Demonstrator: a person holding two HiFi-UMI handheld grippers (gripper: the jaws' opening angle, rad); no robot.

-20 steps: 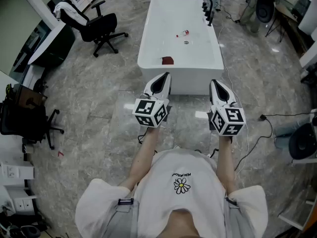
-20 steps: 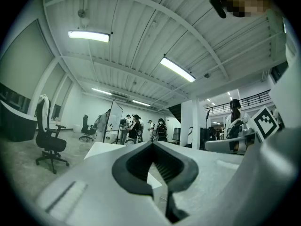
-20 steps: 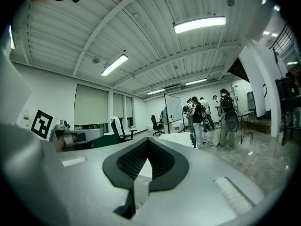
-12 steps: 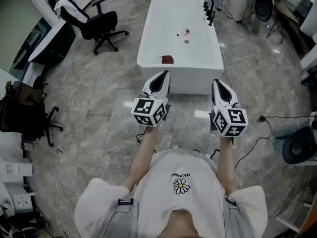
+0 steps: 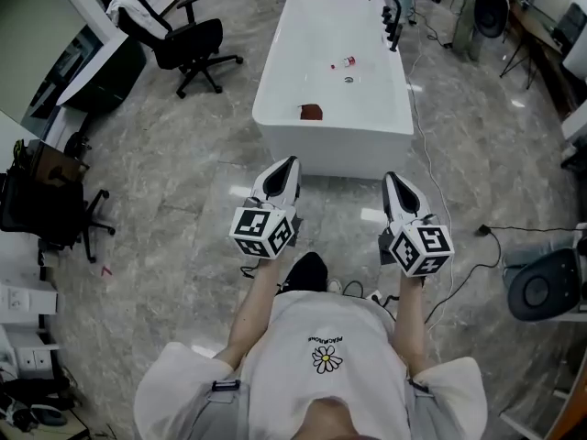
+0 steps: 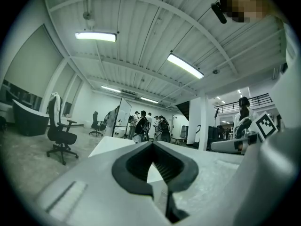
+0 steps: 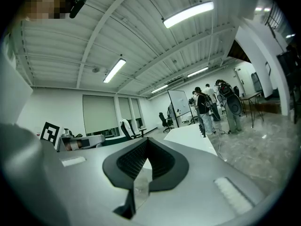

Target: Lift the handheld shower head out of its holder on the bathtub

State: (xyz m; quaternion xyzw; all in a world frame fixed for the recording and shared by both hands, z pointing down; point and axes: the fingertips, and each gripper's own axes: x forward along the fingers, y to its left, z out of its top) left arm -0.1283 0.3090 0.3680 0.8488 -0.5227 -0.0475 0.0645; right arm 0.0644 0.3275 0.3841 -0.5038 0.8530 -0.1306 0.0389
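A black office chair (image 5: 188, 44) with a white garment (image 5: 128, 12) over its back stands on the grey marbled floor (image 5: 165, 181), near a white-topped desk (image 5: 92, 58). Another black chair (image 5: 46, 214) sits at the left edge. A thin black cable (image 5: 527, 213) trails across the floor on the right. Far off, a group of people (image 6: 148, 126) stands beside a whiteboard (image 6: 121, 118), under long ceiling lights (image 6: 95, 36)

Bright, even indoor light, with heavy fisheye bending in every view.
Ceiling strip lights (image 6: 95, 36) glow slightly blown out in both gripper views. From the head view the white bathtub (image 5: 335, 108) is nearly overexposed, and the glossy floor (image 5: 183, 200) carries pale glare patches. Shadows are soft. The gripper views fade to black at the corners, and their close foreground is blurred.
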